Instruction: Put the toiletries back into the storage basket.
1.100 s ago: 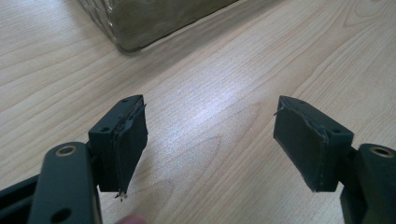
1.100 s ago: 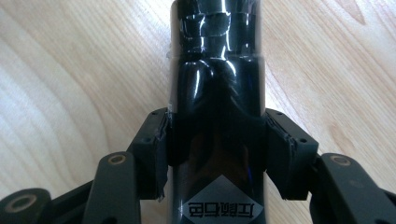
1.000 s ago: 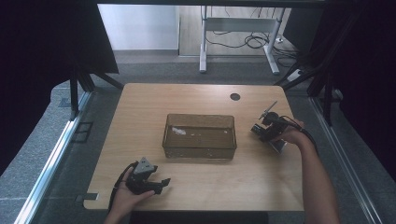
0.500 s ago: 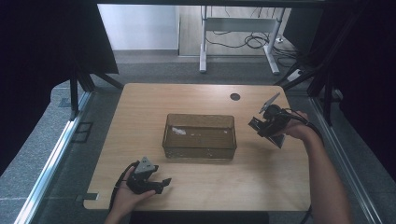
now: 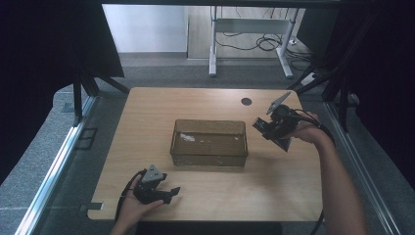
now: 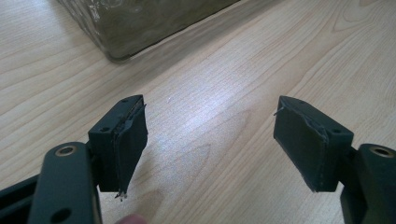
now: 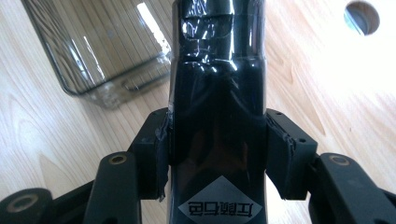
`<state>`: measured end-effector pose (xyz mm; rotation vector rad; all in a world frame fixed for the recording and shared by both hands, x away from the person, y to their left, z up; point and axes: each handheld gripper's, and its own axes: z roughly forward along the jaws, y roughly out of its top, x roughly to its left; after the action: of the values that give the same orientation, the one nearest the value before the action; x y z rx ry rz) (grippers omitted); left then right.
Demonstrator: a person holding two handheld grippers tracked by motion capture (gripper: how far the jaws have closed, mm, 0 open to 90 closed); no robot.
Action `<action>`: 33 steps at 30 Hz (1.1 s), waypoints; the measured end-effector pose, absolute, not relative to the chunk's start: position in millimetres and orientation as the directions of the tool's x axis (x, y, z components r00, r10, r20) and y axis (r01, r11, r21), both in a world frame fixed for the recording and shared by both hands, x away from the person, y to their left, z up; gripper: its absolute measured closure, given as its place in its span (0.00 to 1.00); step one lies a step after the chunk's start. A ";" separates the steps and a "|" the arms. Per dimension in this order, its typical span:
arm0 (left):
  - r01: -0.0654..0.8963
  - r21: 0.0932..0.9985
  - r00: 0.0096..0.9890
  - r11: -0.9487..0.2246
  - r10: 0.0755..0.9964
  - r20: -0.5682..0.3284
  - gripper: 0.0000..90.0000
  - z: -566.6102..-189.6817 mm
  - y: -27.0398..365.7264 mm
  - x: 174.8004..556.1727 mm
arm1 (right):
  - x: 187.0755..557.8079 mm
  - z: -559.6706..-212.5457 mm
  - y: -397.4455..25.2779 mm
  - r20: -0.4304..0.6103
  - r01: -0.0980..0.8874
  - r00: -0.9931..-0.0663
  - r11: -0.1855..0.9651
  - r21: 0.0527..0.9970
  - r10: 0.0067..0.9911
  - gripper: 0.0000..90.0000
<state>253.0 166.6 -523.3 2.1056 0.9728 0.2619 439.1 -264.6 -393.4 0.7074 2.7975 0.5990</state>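
While the left claw is resting released on the surface, the clear bin is sitting empty at centre; the right claw is grasping a black bottle just beside it, likely not yet dropped in.

Left gripper sits low over the tabletop, near the front-left corner of the clear bin, held from behind by the left hand. Its jaws stand wide apart with nothing between them; the left gripper view shows bare pads on either side of the gap. The right forearm runs up along the right side of the bin. Right hand holds the right gripper raised, just beside the bin's right end, tilted toward it. In the right gripper view its jaws are clamped on both sides of a glossy black package.
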 end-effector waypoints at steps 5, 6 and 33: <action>0.556 0.732 0.684 -0.395 0.717 -0.133 0.29 -522.9 166.7 252.5 | 439.3 -387.4 -253.6 -0.078 0.399 -0.874 0.799 0.450 0.481 0.52; 0.554 0.733 0.686 -0.395 0.716 -0.133 0.29 -522.6 166.8 252.5 | 439.6 -386.4 -251.8 -0.077 0.398 -0.874 0.798 0.453 0.480 0.52; 0.556 0.730 0.688 -0.398 0.713 -0.135 0.29 -522.9 167.2 252.9 | 446.7 -370.7 -176.1 -0.075 0.286 -0.931 0.842 0.458 0.357 0.52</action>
<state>252.9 167.2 -522.9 2.1055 0.9697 0.2532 446.7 -176.1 -370.7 0.5025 2.8630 0.6747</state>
